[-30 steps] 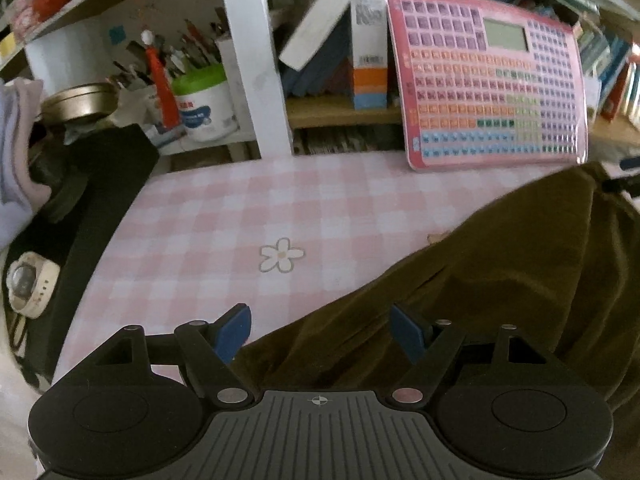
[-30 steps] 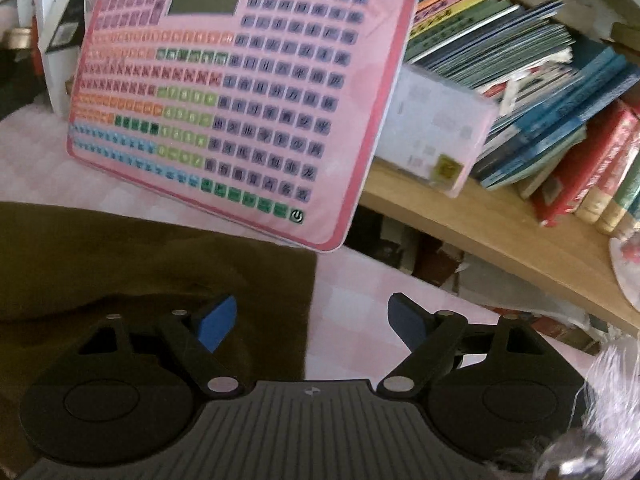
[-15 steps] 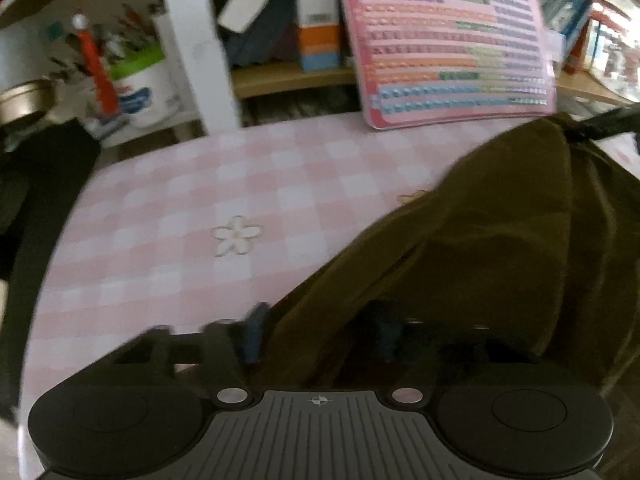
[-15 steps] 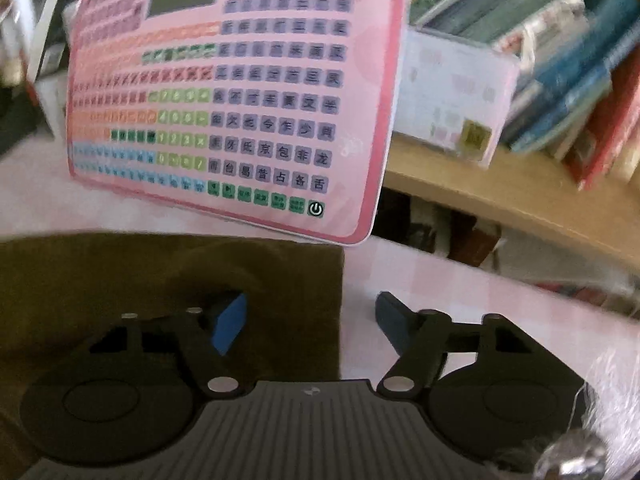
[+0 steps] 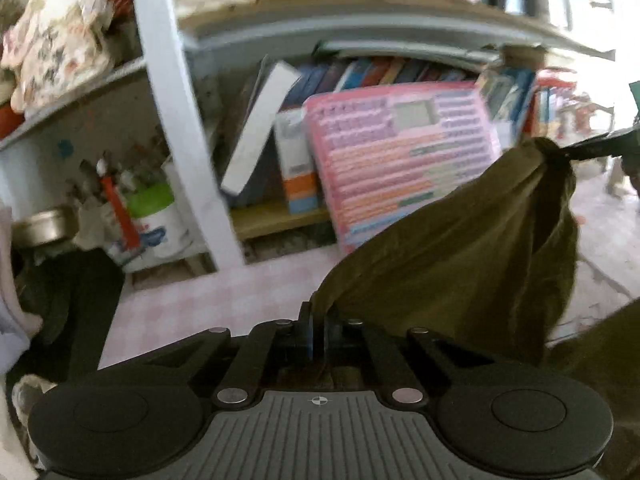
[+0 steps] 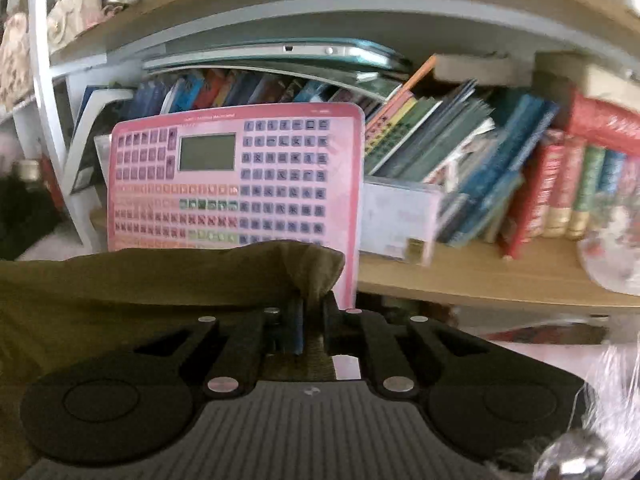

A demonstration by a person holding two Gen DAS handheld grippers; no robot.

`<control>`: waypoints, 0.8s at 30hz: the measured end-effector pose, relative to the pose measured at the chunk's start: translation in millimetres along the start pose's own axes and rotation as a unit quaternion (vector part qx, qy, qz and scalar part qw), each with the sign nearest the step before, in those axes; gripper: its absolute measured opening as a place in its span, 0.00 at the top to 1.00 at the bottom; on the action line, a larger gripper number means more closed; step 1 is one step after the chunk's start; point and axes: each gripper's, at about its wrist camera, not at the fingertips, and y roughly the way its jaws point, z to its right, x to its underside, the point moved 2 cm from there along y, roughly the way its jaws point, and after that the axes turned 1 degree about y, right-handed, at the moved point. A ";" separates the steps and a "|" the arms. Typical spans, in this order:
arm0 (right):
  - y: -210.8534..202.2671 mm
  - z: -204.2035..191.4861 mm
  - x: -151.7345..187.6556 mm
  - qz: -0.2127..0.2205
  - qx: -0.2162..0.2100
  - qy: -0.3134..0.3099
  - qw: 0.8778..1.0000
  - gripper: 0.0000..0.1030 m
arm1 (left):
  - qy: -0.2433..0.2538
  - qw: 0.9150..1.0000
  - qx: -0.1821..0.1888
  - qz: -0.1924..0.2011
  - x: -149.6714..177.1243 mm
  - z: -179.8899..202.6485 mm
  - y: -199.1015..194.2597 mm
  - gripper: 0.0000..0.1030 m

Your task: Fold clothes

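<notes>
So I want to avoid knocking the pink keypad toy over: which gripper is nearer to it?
Right. The right gripper, shut on the olive garment, sits just before the pink keypad toy. The left gripper, gripping another corner, is farther back across the table.

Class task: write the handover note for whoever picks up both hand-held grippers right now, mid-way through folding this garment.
Left hand-held gripper: shut on one corner of the olive garment.
Right hand-held gripper: shut on another corner of it.
Garment: its held edge is lifted off the pink checked table, stretched between the two grippers, in front of the pink keyboard toy.
Done: both corners gripped and raised.
Left: lay the held edge over and finish folding.
</notes>
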 end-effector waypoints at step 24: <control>-276.3 -42.4 240.6 -0.083 0.152 0.219 0.960 0.50 | -0.100 0.987 0.120 -0.042 131.4 33.6 -140.3 0.78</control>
